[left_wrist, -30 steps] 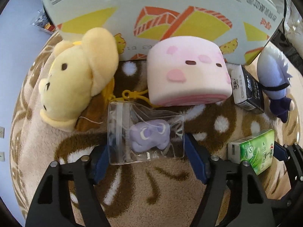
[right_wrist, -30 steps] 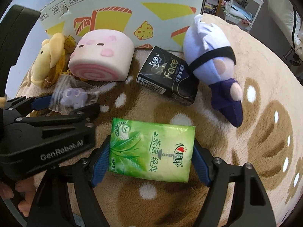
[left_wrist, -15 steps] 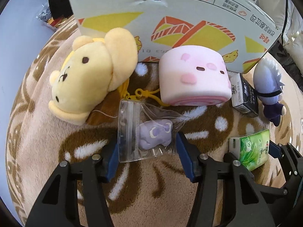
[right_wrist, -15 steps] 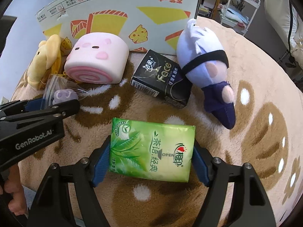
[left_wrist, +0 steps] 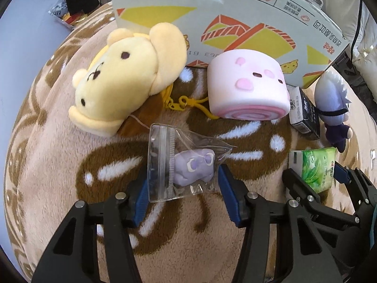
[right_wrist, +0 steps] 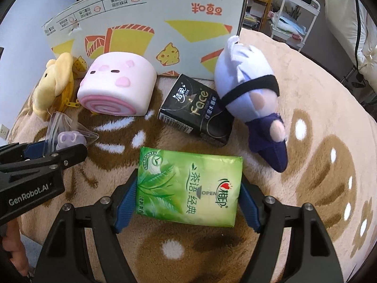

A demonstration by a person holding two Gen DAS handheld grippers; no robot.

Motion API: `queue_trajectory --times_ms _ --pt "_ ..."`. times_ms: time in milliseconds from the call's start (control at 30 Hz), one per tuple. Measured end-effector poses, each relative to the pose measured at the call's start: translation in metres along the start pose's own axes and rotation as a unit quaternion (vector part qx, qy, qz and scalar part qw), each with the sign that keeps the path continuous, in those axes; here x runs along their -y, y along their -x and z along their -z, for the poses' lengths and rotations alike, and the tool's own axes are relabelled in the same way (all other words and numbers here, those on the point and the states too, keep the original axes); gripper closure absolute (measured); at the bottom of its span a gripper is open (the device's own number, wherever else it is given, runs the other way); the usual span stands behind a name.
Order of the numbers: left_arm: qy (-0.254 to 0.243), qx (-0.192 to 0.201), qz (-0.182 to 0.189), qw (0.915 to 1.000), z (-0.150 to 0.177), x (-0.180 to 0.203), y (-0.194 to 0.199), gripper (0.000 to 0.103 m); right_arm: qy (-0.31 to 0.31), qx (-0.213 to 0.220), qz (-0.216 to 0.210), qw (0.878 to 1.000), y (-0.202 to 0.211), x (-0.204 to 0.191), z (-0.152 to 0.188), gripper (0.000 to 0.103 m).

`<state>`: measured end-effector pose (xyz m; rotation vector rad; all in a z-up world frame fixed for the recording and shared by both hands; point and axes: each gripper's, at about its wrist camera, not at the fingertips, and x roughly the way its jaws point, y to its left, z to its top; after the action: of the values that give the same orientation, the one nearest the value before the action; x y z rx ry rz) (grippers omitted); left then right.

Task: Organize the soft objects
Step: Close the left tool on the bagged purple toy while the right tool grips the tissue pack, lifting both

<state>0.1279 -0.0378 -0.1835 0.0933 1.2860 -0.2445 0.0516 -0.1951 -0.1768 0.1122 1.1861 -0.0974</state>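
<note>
Both grippers, loads gripped, farther back.

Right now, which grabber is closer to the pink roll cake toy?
Left. The left gripper holds the bagged purple toy just in front of the pink roll cake. The right gripper, clamping the green tissue pack, sits farther off to its right.

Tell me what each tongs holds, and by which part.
Left tongs clamp the clear bag by its two side edges. Right tongs clamp the green tissue pack by its two short ends.
</note>
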Motion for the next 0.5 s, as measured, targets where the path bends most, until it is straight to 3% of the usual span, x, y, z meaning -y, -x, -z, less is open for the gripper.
queue_trajectory --times_ms 500 --pt "0.029 0.027 -0.011 0.9992 0.027 -0.023 0.031 0.049 -0.010 0.065 0.001 0.998 0.033 0.007 -0.004 0.023"
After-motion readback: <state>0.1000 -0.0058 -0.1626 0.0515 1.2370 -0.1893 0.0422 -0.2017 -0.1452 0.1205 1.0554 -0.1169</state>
